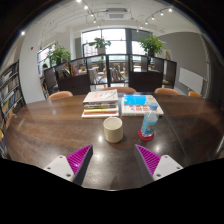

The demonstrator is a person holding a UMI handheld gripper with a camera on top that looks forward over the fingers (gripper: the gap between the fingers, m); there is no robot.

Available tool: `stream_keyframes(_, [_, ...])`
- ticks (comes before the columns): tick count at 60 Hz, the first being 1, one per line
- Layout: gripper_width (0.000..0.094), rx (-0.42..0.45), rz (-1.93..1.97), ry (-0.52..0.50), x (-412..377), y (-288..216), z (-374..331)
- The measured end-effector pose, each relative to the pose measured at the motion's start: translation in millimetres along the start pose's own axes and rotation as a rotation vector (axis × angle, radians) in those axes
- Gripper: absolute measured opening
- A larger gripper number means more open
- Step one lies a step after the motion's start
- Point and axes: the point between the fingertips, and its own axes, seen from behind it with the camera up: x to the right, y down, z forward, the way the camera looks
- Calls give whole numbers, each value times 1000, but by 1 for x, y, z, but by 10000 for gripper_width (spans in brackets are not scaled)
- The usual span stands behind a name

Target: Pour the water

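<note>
Gripper (113,160) over a dark wooden table (40,130), fingers spread wide with nothing between them. The cup (113,129), pale and squat, stands just ahead of the fingers, roughly midway between them. The bottle (149,123), clear with a blue label, stands just beside the cup toward the right finger, in front of a stack of books (100,101) and a second book (137,102). The bottle is probably thin plastic — light, smooth, liable to buckle under a hard squeeze, so it is best taken around the middle of its body, across the label. Water level cannot be told. Chairs and potted plants (152,44) lie beyond the table.
</note>
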Motion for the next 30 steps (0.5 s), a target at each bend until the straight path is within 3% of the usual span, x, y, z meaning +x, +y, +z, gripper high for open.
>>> stream_keyframes(12, [858,77,-14,17,-12,-49,-31])
stream_keyframes(30, [853,125,-15,44,-19,-69,-57])
